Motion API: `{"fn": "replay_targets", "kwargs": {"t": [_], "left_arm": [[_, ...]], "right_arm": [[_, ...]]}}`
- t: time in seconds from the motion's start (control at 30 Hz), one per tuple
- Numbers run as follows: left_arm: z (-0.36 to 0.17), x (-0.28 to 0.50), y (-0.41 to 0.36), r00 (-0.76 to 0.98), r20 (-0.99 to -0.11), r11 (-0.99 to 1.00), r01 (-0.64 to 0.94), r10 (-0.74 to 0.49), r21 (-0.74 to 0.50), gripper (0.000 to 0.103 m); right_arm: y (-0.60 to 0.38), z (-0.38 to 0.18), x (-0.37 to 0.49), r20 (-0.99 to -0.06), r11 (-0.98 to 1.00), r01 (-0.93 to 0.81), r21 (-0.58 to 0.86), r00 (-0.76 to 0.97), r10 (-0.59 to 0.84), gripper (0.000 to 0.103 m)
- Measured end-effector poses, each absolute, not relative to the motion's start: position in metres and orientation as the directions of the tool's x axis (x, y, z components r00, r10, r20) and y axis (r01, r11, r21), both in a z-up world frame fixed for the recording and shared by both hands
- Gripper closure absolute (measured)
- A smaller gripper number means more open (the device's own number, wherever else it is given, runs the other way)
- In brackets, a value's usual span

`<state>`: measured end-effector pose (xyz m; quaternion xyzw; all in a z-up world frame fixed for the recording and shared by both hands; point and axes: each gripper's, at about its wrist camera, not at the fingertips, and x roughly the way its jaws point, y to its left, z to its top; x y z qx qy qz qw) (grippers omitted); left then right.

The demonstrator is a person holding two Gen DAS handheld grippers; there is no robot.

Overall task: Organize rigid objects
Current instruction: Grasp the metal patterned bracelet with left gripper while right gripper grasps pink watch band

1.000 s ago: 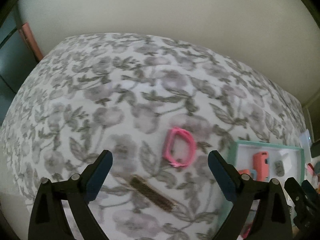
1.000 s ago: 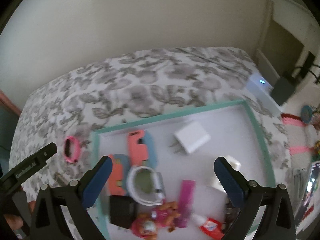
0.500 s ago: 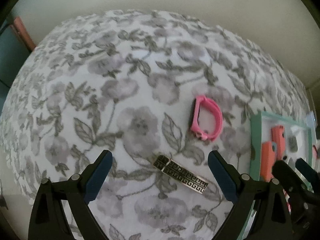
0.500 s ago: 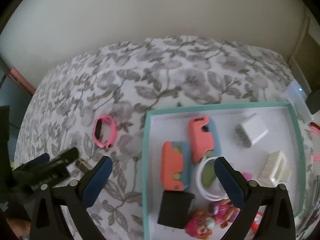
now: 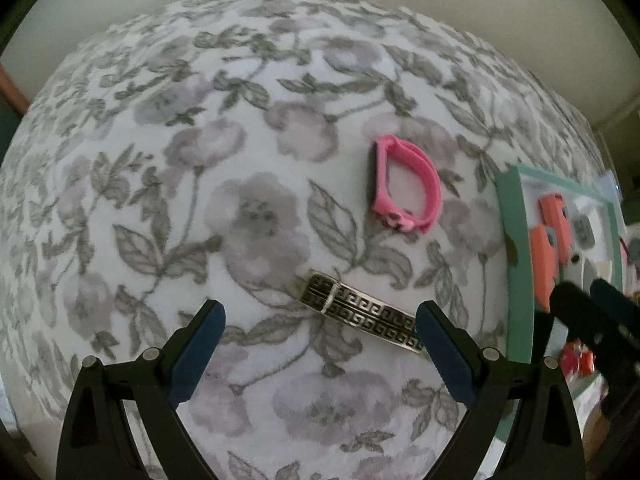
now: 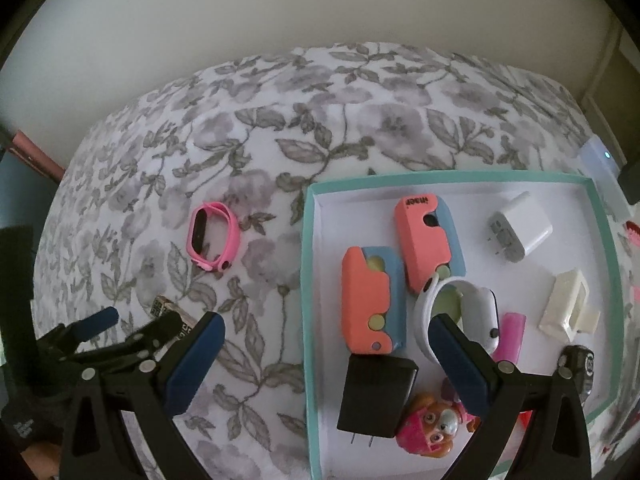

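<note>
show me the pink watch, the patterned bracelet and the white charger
pink watch (image 5: 408, 186), left wrist view, on its strap
patterned bracelet (image 5: 362, 318), left wrist view, mid-band
white charger (image 6: 524, 228), right wrist view, on its body

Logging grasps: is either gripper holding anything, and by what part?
Nothing is held. Left gripper and right gripper are both open; the patterned bracelet lies untouched.

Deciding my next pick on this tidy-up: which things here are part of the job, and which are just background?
Job items:
- pink smartwatch, loose on the floral bedspread
- Greek-key patterned metal band, right ahead of the open left gripper
- teal-rimmed tray with the sorted things

Just lying about:
- white device with a lit LED
- dark box beside it
</note>
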<state>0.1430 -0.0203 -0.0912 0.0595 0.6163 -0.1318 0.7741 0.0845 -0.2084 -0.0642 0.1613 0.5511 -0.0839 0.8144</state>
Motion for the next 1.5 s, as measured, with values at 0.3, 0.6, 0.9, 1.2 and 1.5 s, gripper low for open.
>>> {"fn": "replay_targets", "kwargs": {"t": [0.3,0.6,0.9,1.2,1.5], "left_arm": [[-0.103,0.132,-0.043,0.162,-0.973,0.907,0.413,-0.167,-0.087,0.007],[-0.118,0.131,-0.066,0.168,-0.977,0.870,0.491,-0.129,-0.031,0.007],[-0.127,0.131,-0.085,0.202,-0.974,0.847,0.531,-0.106,0.018,0.007],[-0.123,0.139,-0.076,0.190,-0.970,0.844,0.535,-0.150,-0.026,0.021],[-0.118,0.167,-0.047,0.181,-0.963,0.885,0.454,-0.202,-0.101,0.021]], "right_arm": [[-0.222,-0.064,0.080,-0.927,0.912,0.371,0.175,0.375,0.026,0.000],[-0.220,-0.071,0.082,-0.933,0.911,0.377,0.167,0.358,0.023,0.000],[-0.220,-0.075,0.083,-0.935,0.910,0.381,0.164,0.354,0.020,0.000],[-0.215,-0.067,0.091,-0.917,0.916,0.353,0.192,0.397,0.039,0.000],[-0.211,-0.069,0.103,-0.905,0.919,0.328,0.221,0.419,0.068,0.000]]}}
